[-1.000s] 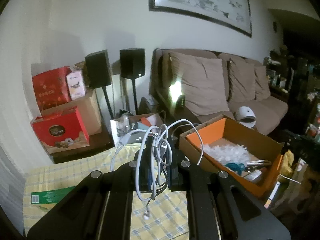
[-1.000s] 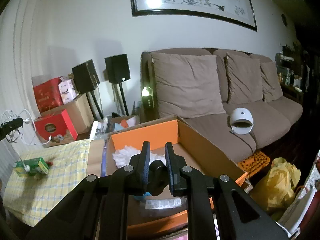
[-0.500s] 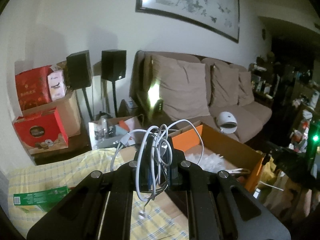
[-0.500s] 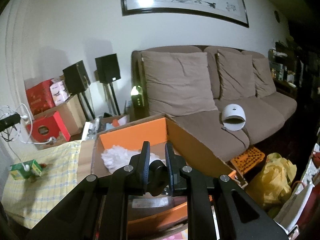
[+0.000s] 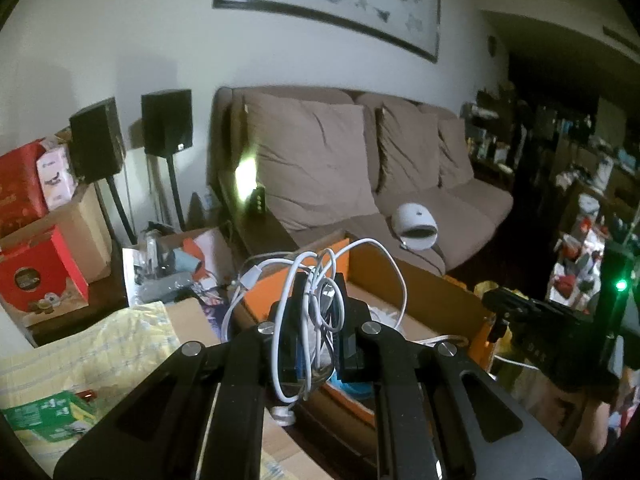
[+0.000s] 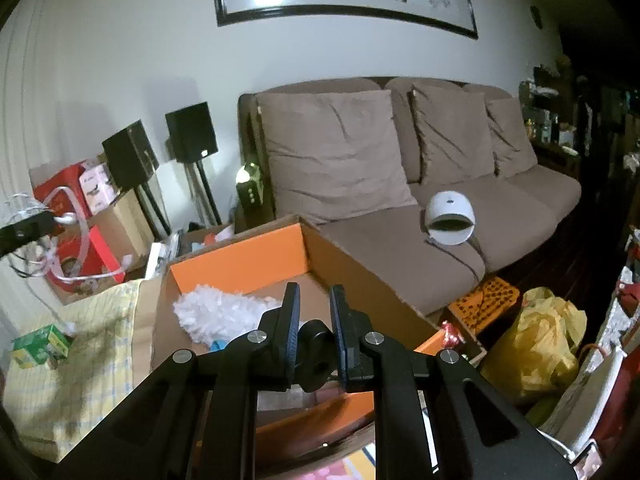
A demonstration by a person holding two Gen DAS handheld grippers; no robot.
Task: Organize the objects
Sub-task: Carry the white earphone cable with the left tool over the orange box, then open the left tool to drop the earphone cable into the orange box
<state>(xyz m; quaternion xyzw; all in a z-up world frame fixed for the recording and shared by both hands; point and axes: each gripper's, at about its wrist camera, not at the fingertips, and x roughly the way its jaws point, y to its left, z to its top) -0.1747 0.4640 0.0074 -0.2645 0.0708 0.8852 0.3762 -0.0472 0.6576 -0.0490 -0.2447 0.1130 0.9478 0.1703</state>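
Carrying a tangled white charging cable pinched between its nearly closed jaws, the left gripper hangs over the orange-lined cardboard box; next it likely lowers and lets go inside. The right gripper sits narrow, apparently empty, above the same box.

Tangled white cable and open cardboard box

The cable is bunched in loops, one plug hanging low, and is held above the box's near edge. The box is lined orange; white fluffy stuffing is seen inside.
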